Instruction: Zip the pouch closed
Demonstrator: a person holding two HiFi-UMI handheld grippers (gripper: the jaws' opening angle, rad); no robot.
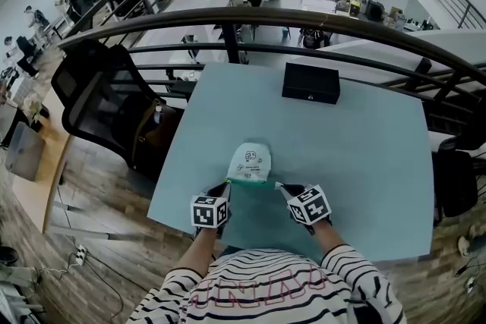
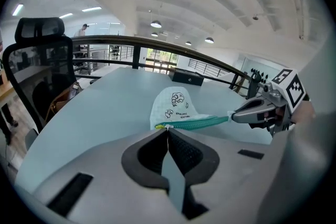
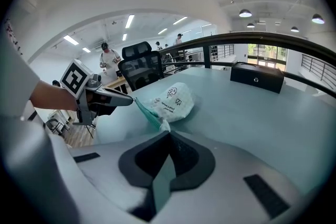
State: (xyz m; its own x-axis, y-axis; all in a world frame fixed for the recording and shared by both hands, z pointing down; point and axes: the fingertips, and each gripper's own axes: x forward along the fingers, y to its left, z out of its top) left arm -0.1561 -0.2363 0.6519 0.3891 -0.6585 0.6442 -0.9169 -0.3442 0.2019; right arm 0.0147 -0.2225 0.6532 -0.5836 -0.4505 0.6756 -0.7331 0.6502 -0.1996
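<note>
Looking down through the head view, I saw the pouch (image 1: pixel 250 161) lying a little below the middle of the frame on the pale blue table (image 1: pixel 364 155). It was white with small cartoon prints, and its teal zip (image 2: pixel 202 122) edge was turned toward the bottom of the picture. Both grippers were clamped on that edge, one at each end. The left gripper (image 2: pixel 168 129) had its jaws pressed together on the zip's left end, where a small pale tab showed right at the tips in the left gripper view. I could not tell whether that tab was the slider's pull or just fabric. The right gripper (image 3: pixel 167 131) was likewise closed narrow on the other end, with a bit of white cloth pinched at its tips in the right gripper view. Between them the zip ran as a straight, stretched band, and the body of the pouch bulged up behind it. Whether the teeth were fully joined along that band I could not make out. A black box (image 1: pixel 310 83) rested near the table's far edge, above the pouch and slightly right in the frame, well apart from it. A black office chair (image 1: pixel 102 99) stood beside the table at the left, and a dark railing (image 1: pixel 250 15) curved across the upper part of the frame.
</note>
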